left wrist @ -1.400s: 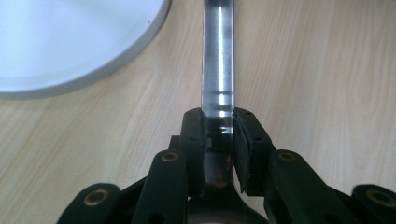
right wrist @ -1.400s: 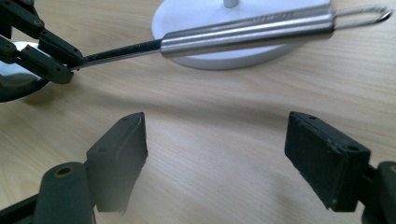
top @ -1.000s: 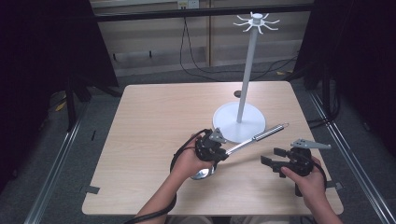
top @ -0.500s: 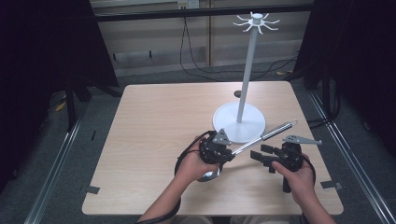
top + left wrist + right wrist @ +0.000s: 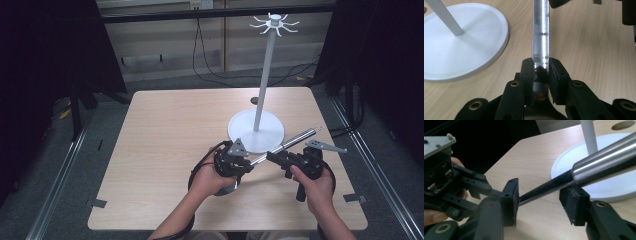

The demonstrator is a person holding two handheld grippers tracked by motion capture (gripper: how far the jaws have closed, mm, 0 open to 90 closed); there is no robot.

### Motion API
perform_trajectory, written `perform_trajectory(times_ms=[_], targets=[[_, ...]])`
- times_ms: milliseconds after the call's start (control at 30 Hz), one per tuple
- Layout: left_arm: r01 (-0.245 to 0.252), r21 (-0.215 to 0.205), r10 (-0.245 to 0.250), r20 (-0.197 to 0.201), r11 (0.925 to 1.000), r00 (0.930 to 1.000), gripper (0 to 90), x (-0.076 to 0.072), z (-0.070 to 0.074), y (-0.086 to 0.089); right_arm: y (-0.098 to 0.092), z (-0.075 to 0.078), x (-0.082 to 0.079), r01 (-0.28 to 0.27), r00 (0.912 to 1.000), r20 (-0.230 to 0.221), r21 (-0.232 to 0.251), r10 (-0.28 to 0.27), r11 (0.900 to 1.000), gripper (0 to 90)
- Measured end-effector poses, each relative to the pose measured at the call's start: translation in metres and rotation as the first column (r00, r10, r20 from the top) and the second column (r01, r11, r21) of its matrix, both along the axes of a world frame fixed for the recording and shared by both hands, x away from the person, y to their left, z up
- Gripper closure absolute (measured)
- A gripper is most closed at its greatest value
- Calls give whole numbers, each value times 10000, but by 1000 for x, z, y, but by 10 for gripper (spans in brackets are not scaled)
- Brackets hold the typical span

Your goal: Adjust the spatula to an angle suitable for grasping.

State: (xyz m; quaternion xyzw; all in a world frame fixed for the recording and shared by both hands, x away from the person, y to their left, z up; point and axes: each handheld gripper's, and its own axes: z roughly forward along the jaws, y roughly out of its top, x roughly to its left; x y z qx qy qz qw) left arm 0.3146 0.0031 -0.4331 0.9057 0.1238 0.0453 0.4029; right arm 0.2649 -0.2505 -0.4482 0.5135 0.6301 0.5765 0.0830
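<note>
A long utensil with a shiny steel handle (image 5: 292, 141) (image 5: 540, 32) slants over the table's front, its rounded end under my left hand. My left gripper (image 5: 248, 161) (image 5: 541, 72) is shut on the handle's lower part. My right gripper (image 5: 272, 156) (image 5: 542, 202) reaches in from the right, and its jaws have just been closing. The handle's thin black section (image 5: 546, 190) runs between them. It lies against the left pad (image 5: 512, 197), and a gap shows at the right pad. A white stand (image 5: 262, 75) with hooks on top rises just behind.
The stand's round white base (image 5: 245, 132) (image 5: 461, 45) (image 5: 574, 165) lies close behind both grippers. A small hole (image 5: 254, 100) is set in the table behind it. Bare wood stretches to the left and back. The table's front edge is near my forearms.
My right gripper has moved left to the utensil's handle and its jaws have narrowed around it. The left gripper has kept its grip and stayed about where it was.
</note>
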Motion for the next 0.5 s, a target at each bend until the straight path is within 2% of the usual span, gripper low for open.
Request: perform_trajectory(times_ms=[33,67,133,233,267,300,367,500], targets=[[0,0,0,0,10000,10000,754,0,0,0,0,0,0,0,10000,0,0,0,10000,524],[-121,-245,119,-76,9996,9999,754,-1,0,-1,0,1,0,1,10000,1,-11,-1,10000,545],[-153,-306,151,-74,9994,9999,754,-1,1,0,0,3,0,183,9998,98,-88,-182,9998,632],[-166,-338,167,6,9993,9999,754,-2,3,0,-2,6,1,412,9991,105,179,-414,9990,690],[-207,-452,207,5,9988,9998,754,-2,4,0,-2,6,1,412,9991,105,179,-414,9990,690],[-266,-507,268,37,9984,9996,754,-3,6,-1,-3,7,1,492,9987,128,396,-497,9980,703],[-270,-436,276,129,9987,9995,754,-3,7,0,-2,8,1,508,9985,158,530,-517,9973,709],[-368,-558,388,341,9978,9987,754,-5,12,-1,0,12,2,661,9975,200,628,-674,9958,719]])
